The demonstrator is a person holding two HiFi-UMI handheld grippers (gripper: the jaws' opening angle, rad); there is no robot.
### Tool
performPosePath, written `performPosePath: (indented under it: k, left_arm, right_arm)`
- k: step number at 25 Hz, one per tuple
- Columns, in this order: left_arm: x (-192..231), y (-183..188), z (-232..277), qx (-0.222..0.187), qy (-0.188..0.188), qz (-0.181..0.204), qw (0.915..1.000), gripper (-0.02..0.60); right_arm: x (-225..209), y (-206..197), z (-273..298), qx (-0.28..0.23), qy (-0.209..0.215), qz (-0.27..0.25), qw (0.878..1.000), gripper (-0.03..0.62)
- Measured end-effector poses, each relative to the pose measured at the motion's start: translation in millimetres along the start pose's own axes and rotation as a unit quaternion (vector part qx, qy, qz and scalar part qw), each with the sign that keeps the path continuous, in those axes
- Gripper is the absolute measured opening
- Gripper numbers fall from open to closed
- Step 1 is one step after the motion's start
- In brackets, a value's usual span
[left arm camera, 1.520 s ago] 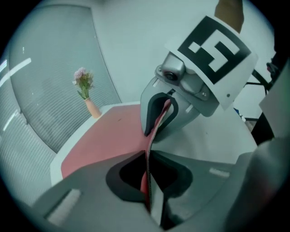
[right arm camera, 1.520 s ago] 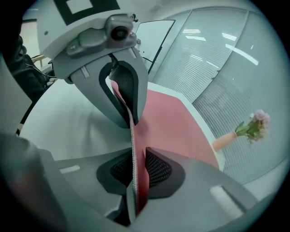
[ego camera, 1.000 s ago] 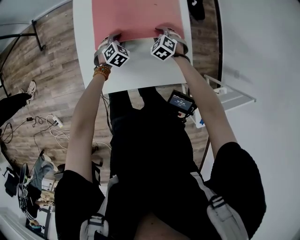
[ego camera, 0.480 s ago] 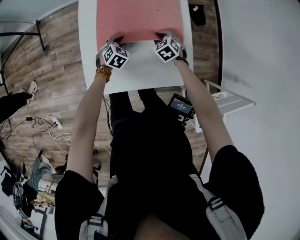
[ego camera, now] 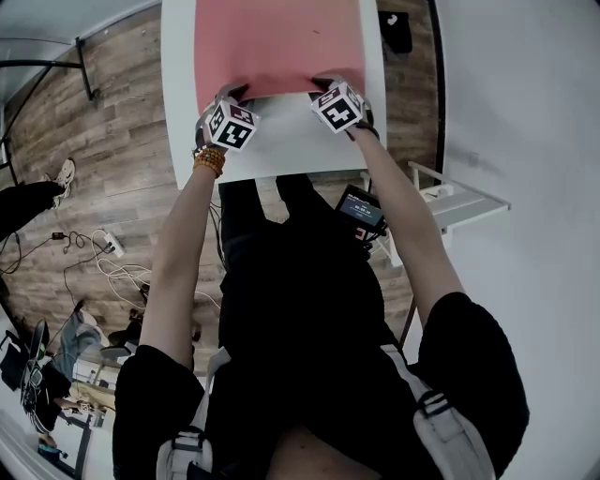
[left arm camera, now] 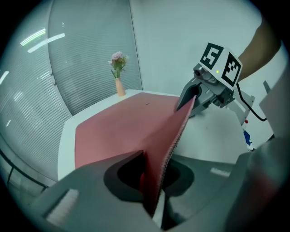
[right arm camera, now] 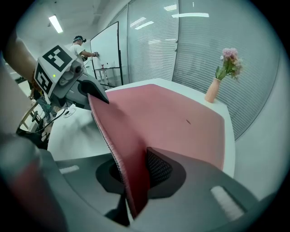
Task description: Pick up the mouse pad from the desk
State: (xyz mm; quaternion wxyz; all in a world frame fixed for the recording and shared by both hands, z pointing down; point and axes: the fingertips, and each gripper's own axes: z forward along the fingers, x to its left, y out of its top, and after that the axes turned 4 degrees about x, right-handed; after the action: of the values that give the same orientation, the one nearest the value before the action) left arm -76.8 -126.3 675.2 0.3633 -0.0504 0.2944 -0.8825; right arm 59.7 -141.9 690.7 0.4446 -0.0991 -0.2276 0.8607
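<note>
A large pink mouse pad (ego camera: 277, 42) covers most of the white desk (ego camera: 281, 150). My left gripper (ego camera: 228, 96) is shut on the pad's near left corner. My right gripper (ego camera: 328, 87) is shut on its near right corner. In the left gripper view the pad's (left arm camera: 131, 131) near edge stands lifted off the desk, pinched between the jaws, with the right gripper (left arm camera: 192, 94) holding the far end. The right gripper view shows the pad (right arm camera: 167, 118) raised the same way, its dark textured underside showing, and the left gripper (right arm camera: 88, 93) at the other corner.
A small vase of flowers (left arm camera: 118, 72) stands at the desk's far corner, beyond the pad, the same vase (right arm camera: 216, 77) showing in the right gripper view. Glass walls with blinds lie behind the desk. A dark object (ego camera: 394, 28) sits beside the desk on the right. Cables (ego camera: 103, 258) lie on the wooden floor.
Both grippers have shifted slightly forward and inward along the desk while still holding the pad's near corners. The near edge remains lifted.
</note>
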Motion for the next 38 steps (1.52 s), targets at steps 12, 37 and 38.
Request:
performPosePath:
  k: [12,37,38]
  left_arm:
    - [-32.0,-17.6,-20.0,-0.020,-0.037,-0.078,0.9961,0.045]
    - [-90.6,-50.1,-65.7,-0.025,-0.068,-0.115,0.9907,0.051]
    - [-91.6,-50.4,-68.8,-0.023,-0.068,-0.117,0.9905,0.051]
  right_arm:
    - [38.4,-18.7,-13.8,-0.023,0.070,0.077,0.994,0.058]
    - [93.4,-49.4,-58.9,0.020,0.163,-0.011,0.986,0.060]
    - [95.8,-50.5,-60.6,0.021,0.167,-0.010,0.986,0.060]
